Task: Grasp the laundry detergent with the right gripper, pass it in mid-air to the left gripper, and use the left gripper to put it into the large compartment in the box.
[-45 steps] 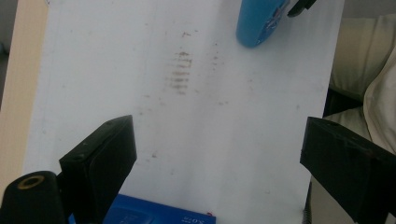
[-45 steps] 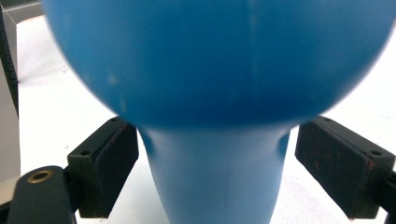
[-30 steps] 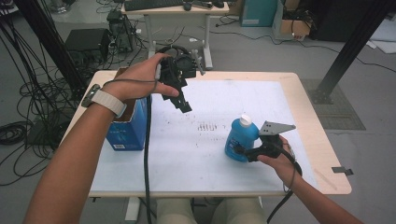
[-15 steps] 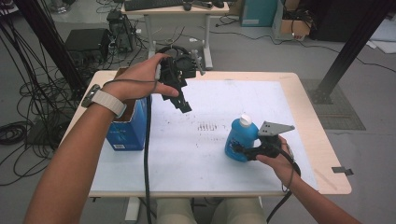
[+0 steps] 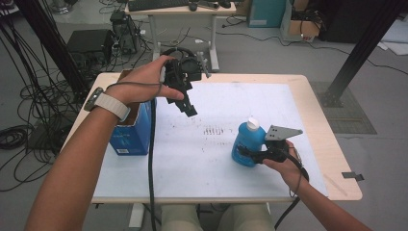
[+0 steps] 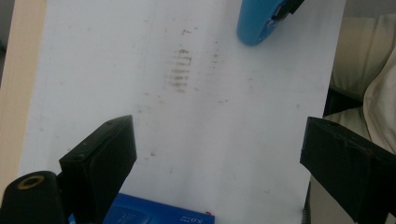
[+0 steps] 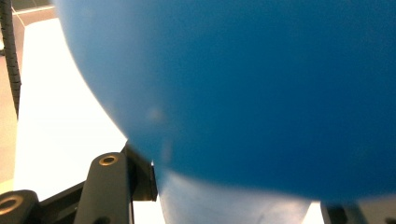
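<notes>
A blue bottle (image 5: 247, 144) with a white cap stands upright on the white mat at the right. My right gripper (image 5: 244, 154) comes at it level from the right. Its jaws have just been closing and now press on the bottle's lower body. In the right gripper view the bottle (image 7: 261, 88) sits right against the camera between the jaws of the right gripper (image 7: 238, 200). My left gripper (image 5: 188, 107) hangs open above the back left of the mat, pointing down, with nothing between its fingers. In the left gripper view the open left gripper (image 6: 215, 163) looks down on the mat, with the bottle (image 6: 257, 21) far off.
A blue carton (image 5: 128, 134) stands at the table's left edge, under my left forearm; its top (image 6: 159, 217) lies below the left jaws. The white mat (image 5: 288, 106) has dark smudges in the middle. Cables trail from both grippers toward the front edge.
The right gripper's jaws have closed in on the blue bottle. Both hands have kept their places, and the bottle has not moved.
</notes>
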`<state>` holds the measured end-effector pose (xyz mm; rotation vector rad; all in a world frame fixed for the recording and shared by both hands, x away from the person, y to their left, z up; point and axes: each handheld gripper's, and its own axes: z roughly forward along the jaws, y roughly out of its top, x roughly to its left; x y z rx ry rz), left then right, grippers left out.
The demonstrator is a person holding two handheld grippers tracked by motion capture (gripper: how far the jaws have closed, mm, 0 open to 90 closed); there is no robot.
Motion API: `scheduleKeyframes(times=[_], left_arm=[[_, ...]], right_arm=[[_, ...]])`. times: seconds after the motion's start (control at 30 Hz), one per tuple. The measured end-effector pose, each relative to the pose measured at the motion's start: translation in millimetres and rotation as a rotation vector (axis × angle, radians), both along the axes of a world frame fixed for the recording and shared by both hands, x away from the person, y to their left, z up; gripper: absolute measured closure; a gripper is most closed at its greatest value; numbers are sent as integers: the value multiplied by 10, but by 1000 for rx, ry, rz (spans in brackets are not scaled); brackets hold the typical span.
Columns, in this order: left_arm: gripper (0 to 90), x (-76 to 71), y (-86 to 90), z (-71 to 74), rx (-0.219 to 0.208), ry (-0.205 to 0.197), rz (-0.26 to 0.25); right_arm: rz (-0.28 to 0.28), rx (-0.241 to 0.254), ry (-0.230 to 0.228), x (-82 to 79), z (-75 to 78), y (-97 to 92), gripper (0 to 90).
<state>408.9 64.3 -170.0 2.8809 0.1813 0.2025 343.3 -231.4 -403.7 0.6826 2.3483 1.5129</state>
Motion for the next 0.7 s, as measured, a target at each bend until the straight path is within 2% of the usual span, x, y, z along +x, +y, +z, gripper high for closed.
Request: scheduleKeyframes(times=[0.2, 0.3, 0.47, 0.7], left_arm=[[109, 0, -4, 0, 0, 2, -1], [109, 0, -7, 2, 2, 2, -3], [109, -4, -11, 0, -1, 1, -2], [109, -5, -23, -8, -4, 1, -3]], right_arm=[[0, 4, -1, -1, -5, -2, 417], [-5, -3, 14, -7, 0, -7, 417], [6, -1, -19, 7, -4, 0, 417], [-2, 15, 1, 2, -9, 2, 416]])
